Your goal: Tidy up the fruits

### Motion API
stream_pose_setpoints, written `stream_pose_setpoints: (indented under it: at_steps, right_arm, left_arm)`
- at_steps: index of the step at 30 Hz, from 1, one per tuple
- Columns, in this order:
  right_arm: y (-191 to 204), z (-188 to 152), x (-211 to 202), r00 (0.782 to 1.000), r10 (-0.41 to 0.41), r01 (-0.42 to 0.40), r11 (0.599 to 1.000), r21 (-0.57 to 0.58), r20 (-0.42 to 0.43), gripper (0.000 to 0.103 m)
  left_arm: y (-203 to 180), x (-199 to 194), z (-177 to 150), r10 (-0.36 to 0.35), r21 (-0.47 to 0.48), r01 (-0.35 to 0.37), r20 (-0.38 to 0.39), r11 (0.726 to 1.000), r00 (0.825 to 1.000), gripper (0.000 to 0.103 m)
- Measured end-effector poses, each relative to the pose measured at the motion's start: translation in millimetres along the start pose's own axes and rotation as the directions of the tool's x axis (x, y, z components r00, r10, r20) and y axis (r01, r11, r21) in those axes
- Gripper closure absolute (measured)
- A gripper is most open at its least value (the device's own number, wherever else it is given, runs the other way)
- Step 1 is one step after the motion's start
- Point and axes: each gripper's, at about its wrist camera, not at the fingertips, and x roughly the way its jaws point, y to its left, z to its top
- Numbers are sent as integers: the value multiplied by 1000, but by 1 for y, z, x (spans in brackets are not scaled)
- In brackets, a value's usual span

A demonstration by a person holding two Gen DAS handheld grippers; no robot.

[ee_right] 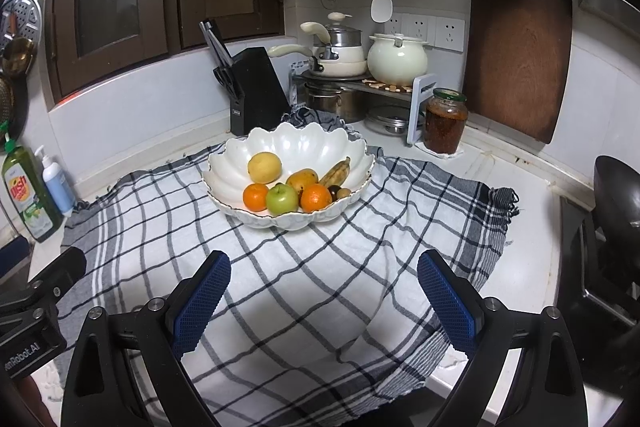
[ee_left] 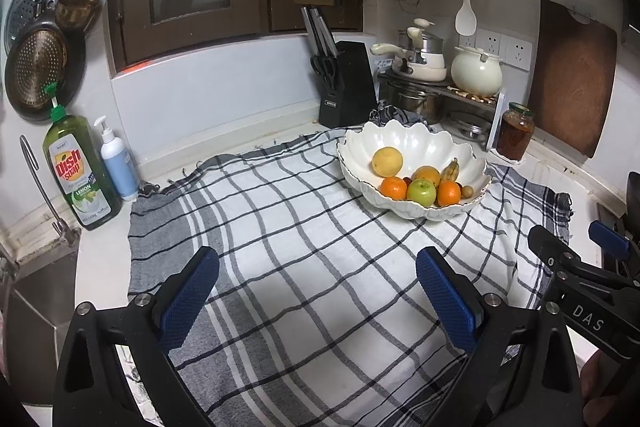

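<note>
At the far left I see a green dish soap bottle (ee_left: pixel 82 173) and a white pump bottle (ee_left: pixel 118 161) standing by the wall on the worktop (ee_left: pixel 100 263). My left tool (ee_left: pixel 318 297) hovers over the checked cloth (ee_left: pixel 280 227) with its blue pads wide apart and nothing between them. Past it, the white scalloped bowl (ee_right: pixel 296 143) sits on the cloth, holding all the fruit: a yellow lemon (ee_right: pixel 264 167) toward the back, two oranges (ee_right: pixel 256 196) flanking a green apple (ee_right: pixel 282 199) at the front rim, a mango (ee_right: pixel 302 179) and a banana (ee_right: pixel 336 172) behind. My right tool (ee_right: pixel 324 299) is also spread, gripping nothing, above the cloth just short of the bowl. Further right a brown jar (ee_right: pixel 445 121) stands near a wooden cutting board (ee_right: pixel 518 55) leaning on the wall
</note>
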Motion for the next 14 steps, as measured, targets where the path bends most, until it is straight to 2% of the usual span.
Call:
stream_pose_setpoints:
  at_steps: [14]
  right_arm:
    - [0,0,0,1000,-1,1,1000,-1,1,8]
  left_arm:
    - [2,8,0,-2,-9,2,-17,1000,1000,0]
